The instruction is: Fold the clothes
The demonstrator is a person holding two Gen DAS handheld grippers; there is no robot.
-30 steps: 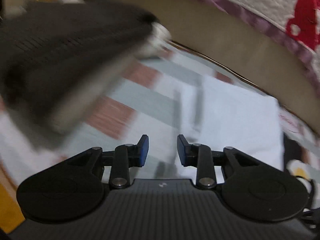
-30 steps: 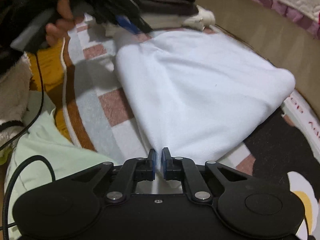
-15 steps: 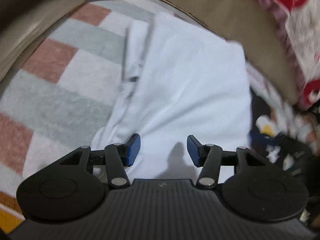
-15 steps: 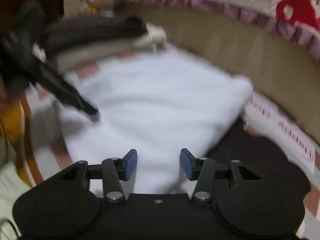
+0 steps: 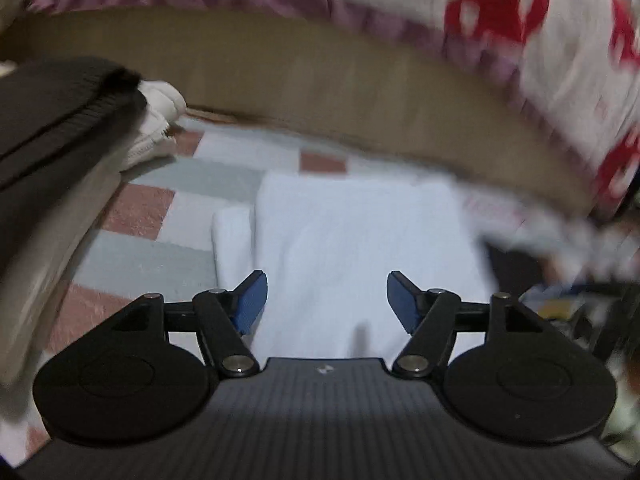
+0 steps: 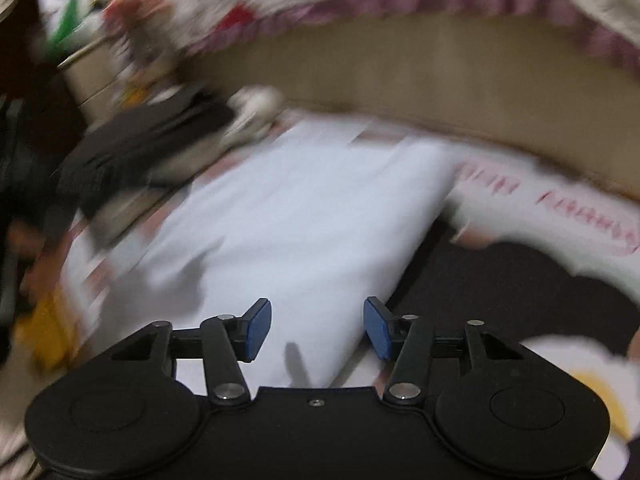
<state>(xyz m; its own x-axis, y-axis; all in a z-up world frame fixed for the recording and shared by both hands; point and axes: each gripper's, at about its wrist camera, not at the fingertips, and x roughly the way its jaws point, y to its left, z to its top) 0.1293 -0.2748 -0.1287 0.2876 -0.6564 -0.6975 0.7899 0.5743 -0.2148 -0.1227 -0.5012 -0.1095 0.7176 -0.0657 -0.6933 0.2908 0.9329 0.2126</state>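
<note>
**Both claws wide above the folded white garment**

From the left wrist, we see our left gripper (image 5: 323, 300) with its jaws set wide and nothing between the blue pads (image 5: 251, 302). Its jaws have just been opening. Beyond them the white garment (image 5: 352, 248) lies folded flat on the checked blanket (image 5: 160, 216). To its left, just apart, sits a stack of folded clothes (image 5: 60, 128), dark on top, pale beneath. A tan board (image 5: 320, 88) runs behind, under a red-patterned quilt (image 5: 500, 12).

From the right wrist, the picture is blurred. Our right gripper (image 6: 318, 330) stands wide too, having just been opening, with nothing pinched. The white garment (image 6: 304, 216) spreads ahead of it, its near corner lying under the open jaws. The folded stack (image 6: 152, 144) sits at the garment's far left.
</note>
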